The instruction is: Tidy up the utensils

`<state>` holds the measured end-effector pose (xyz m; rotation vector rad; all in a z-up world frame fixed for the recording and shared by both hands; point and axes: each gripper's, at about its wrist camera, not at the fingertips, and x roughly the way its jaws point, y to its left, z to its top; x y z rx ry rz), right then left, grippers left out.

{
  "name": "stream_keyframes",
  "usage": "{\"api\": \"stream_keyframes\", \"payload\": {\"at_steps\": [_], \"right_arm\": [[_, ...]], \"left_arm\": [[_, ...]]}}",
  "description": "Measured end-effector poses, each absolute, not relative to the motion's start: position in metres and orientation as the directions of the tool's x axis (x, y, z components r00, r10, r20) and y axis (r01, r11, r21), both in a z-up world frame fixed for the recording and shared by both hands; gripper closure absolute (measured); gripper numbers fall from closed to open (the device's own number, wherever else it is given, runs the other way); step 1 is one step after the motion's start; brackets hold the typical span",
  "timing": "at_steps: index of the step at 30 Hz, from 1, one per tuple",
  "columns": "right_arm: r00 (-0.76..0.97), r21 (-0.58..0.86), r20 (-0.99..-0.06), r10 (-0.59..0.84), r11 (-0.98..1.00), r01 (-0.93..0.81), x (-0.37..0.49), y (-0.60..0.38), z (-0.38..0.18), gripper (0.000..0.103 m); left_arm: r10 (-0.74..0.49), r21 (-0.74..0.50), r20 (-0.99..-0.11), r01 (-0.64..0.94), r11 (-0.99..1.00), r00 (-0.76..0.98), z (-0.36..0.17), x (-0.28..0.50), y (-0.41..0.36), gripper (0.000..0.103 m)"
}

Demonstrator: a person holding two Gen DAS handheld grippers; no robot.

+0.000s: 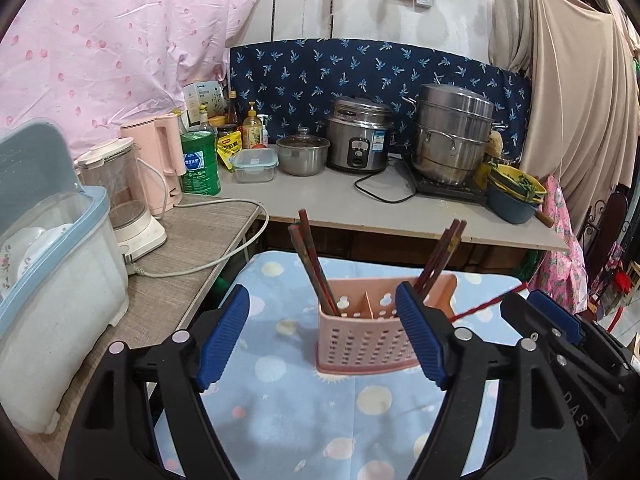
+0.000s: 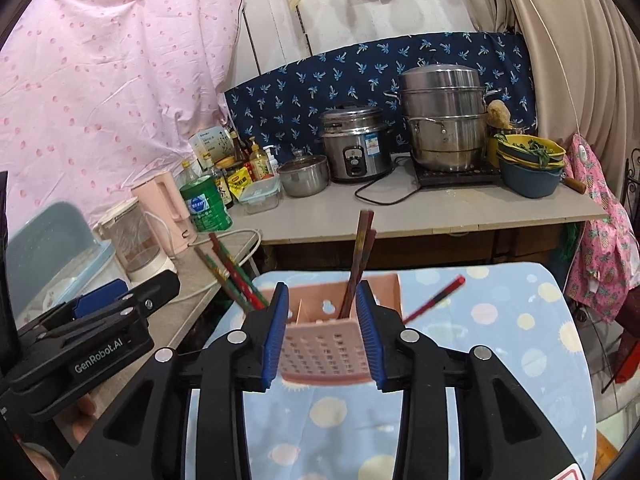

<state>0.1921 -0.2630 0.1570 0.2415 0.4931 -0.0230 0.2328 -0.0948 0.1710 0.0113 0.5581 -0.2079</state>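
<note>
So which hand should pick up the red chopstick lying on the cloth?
Probably the right. The red chopstick lies to the right of the pink utensil holder, on the right tool's side, and that tool is open. The left tool would have to reach across the holder.

Chopsticks [image 1: 316,268] in holder [image 1: 360,336] on table [image 1: 304,420], counter [image 1: 360,204] behind

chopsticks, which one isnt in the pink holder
The red chopstick lying flat on the blue cloth, right of the holder; the others stand inside it.
</note>
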Motion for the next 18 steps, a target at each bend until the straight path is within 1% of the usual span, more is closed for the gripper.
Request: {"api": "stream_keyframes", "payload": {"at_steps": [1, 5, 9, 18], "right_arm": [[0.879, 0.221, -0.475, 0.035, 0.972, 0.081, 0.188, -0.262, 0.155, 0.067], [0.871, 0.209, -0.490, 0.029, 0.974, 0.085, 0.168, -0.257, 0.148, 0.064], [0.869, 0.194, -0.494, 0.023, 0.977, 0.084, 0.151, -0.253, 0.144, 0.064], [0.854, 0.193, -0.520, 0.028, 0.978, 0.085, 0.126, -0.244, 0.130, 0.063]], "left_arm": [[-0.183, -0.037, -0.527, 0.193, 0.980, 0.830, 0.170, 0.229, -0.095, 0.027], [-0.166, -0.016, -0.539, 0.187, 0.982, 0.826, 0.164, 0.213, -0.093, 0.026], [-0.165, -0.017, -0.553, 0.186, 0.982, 0.817, 0.158, 0.199, -0.091, 0.023], [-0.157, -0.016, -0.589, 0.182, 0.983, 0.793, 0.140, 0.177, -0.088, 0.023]]}}
